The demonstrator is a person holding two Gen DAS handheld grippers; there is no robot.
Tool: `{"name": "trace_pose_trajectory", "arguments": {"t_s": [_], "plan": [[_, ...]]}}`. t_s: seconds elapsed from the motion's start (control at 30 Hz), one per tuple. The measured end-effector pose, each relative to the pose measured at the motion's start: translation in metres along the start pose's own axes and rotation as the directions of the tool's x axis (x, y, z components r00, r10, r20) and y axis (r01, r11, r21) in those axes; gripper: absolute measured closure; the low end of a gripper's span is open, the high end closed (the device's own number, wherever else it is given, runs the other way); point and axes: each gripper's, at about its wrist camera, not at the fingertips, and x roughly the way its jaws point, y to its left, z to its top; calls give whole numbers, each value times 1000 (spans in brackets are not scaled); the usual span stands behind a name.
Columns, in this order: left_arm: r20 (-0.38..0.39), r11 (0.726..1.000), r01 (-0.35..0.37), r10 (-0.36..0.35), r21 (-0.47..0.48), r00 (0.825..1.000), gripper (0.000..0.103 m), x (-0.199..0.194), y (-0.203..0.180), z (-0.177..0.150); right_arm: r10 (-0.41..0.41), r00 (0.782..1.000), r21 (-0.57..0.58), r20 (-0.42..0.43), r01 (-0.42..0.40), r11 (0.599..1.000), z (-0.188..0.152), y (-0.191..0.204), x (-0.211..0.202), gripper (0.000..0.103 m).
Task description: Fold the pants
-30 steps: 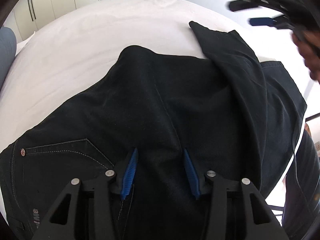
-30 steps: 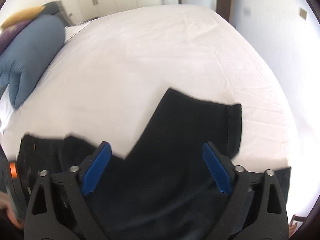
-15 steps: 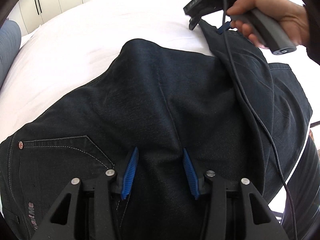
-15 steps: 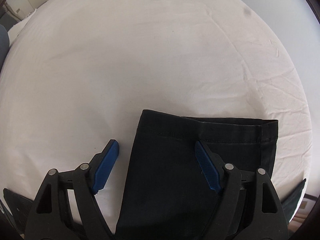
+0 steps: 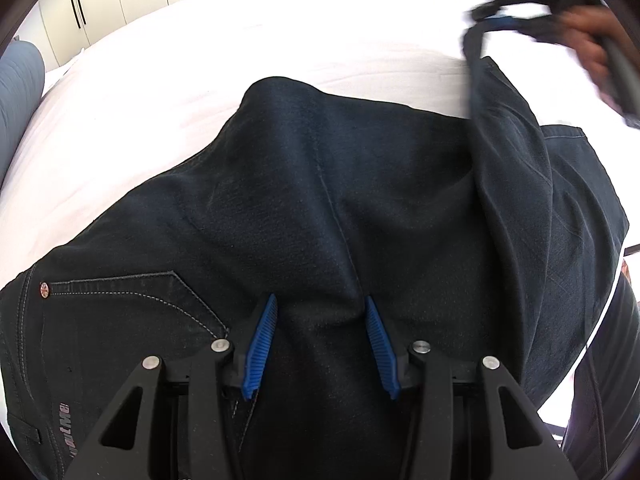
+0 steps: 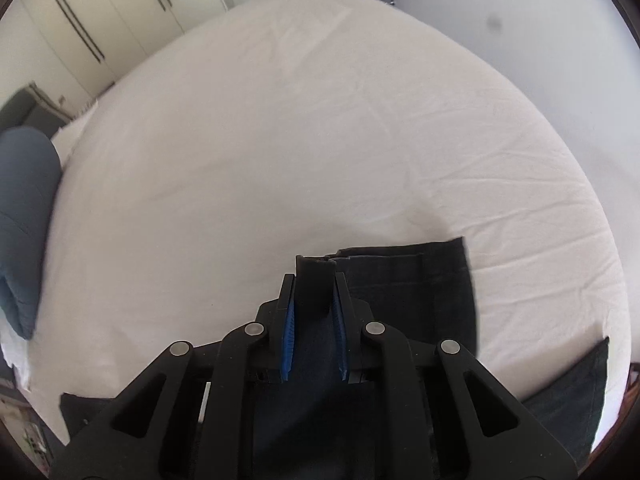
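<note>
Dark denim pants (image 5: pixel 340 208) lie spread on a white bed (image 5: pixel 200 60). My left gripper (image 5: pixel 320 308) is shut on a bunched fold of the pants near the crotch seam, beside a stitched pocket (image 5: pixel 132 300). My right gripper (image 6: pixel 314 280) is shut on the hem of one pant leg (image 6: pixel 404 276) and holds it lifted above the sheet. In the left wrist view the right gripper (image 5: pixel 508 4) appears blurred at the top right, with the leg (image 5: pixel 508 128) hanging from it.
White wardrobe doors (image 6: pixel 104 20) stand beyond the bed. A blue-grey pillow (image 6: pixel 24 216) lies at the left edge of the bed. The white sheet (image 6: pixel 320 140) stretches out past the hem. The bed's edge (image 5: pixel 592 364) runs along the right.
My right gripper has closed on the pant-leg hem and lifted it off the sheet. My left gripper has kept its hold on the fold and stayed in place.
</note>
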Motion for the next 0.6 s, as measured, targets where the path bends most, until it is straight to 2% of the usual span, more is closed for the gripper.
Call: {"name": "trace_pose_trajectory", "arguments": {"t_s": [0.07,0.13,0.27,0.37,0.47,0.5,0.6], "plan": [[-7,1000,2,-2,-2,1000,55,0,-1,3,59,994,81,87,-66,995,-6,-44,-40,88],[-18,1000,4,-4,-2,1000,55,1,-2,8,65,984,180,164,-95,979,-23,-94,-79,88],[-44,1000,3,-4,-6,999,53,2,-2,17,65,971,422,229,-159,892,-87,-196,-122,88],[-56,1000,-9,9,-11,998,52,3,-7,25,54,975,543,215,-165,823,-139,-244,-118,88],[-66,1000,-28,27,-10,997,50,6,-12,31,59,982,638,182,-164,753,-176,-268,-98,88],[-66,999,-33,32,-12,997,49,6,-10,31,65,980,651,186,-172,739,-183,-271,-93,88],[-56,998,-51,50,-30,997,41,8,-13,35,73,973,651,219,-202,732,-191,-272,-90,88]]}}
